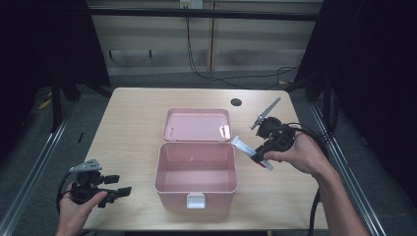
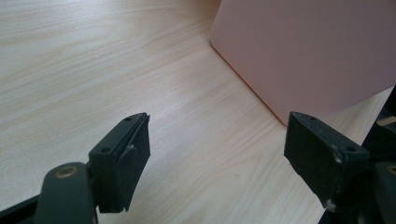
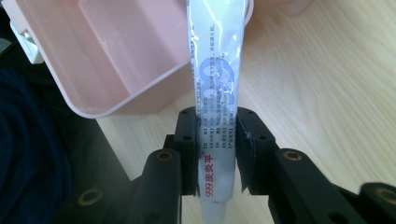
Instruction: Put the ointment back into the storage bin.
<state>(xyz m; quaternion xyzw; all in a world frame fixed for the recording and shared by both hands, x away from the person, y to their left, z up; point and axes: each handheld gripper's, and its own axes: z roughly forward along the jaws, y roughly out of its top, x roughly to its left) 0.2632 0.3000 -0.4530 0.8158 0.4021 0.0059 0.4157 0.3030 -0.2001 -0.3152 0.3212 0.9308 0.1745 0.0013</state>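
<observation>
1. I see a pale wood-grain bench (image 1: 133,123) with a round cable hole (image 1: 236,102) near its far edge.
2. A pink box (image 1: 195,173) stands open mid-bench, its lid (image 1: 196,124) lying flat behind it.
3. My right claw (image 3: 215,154) is clamped on a white ointment tube (image 3: 215,84), held just beside the box's right rim, above the bench.
4. My left claw (image 2: 217,154) sits with jaws wide apart, gripping nothing, near the box's left front corner.
5. Beyond the bench: grey floor, a pale panelled wall (image 1: 196,39), black cables (image 1: 221,76) trailing down, dark framing either side.
</observation>
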